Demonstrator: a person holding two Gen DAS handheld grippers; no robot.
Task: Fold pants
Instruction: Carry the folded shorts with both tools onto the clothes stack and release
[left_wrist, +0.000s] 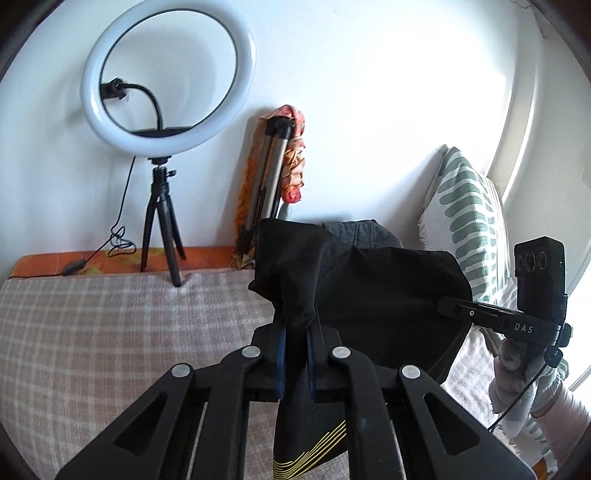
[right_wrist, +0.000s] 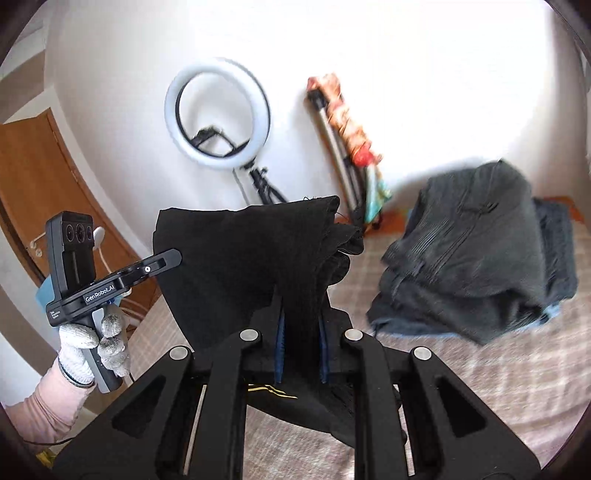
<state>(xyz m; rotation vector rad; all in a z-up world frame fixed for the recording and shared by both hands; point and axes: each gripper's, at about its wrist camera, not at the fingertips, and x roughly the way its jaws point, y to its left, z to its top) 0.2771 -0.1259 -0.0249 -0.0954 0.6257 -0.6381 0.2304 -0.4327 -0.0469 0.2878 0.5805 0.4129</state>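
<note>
Black pants (left_wrist: 369, 295) with yellow stripes are held up above a checked bed cover (left_wrist: 110, 325). My left gripper (left_wrist: 295, 325) is shut on one corner of the fabric, which bunches up between its blue pads. My right gripper (right_wrist: 301, 314) is shut on another part of the same pants (right_wrist: 240, 266). The cloth stretches between the two grippers. The right gripper shows in the left wrist view (left_wrist: 447, 304) at the cloth's right edge. The left gripper shows in the right wrist view (right_wrist: 177, 256) at the cloth's left edge.
A ring light on a small tripod (left_wrist: 166, 74) stands at the bed's far edge by the white wall. A folded tripod with patterned cloth (left_wrist: 277, 166) leans on the wall. A pile of dark folded clothes (right_wrist: 480, 251) lies on the bed to the right. A green-patterned pillow (left_wrist: 469, 221) sits right.
</note>
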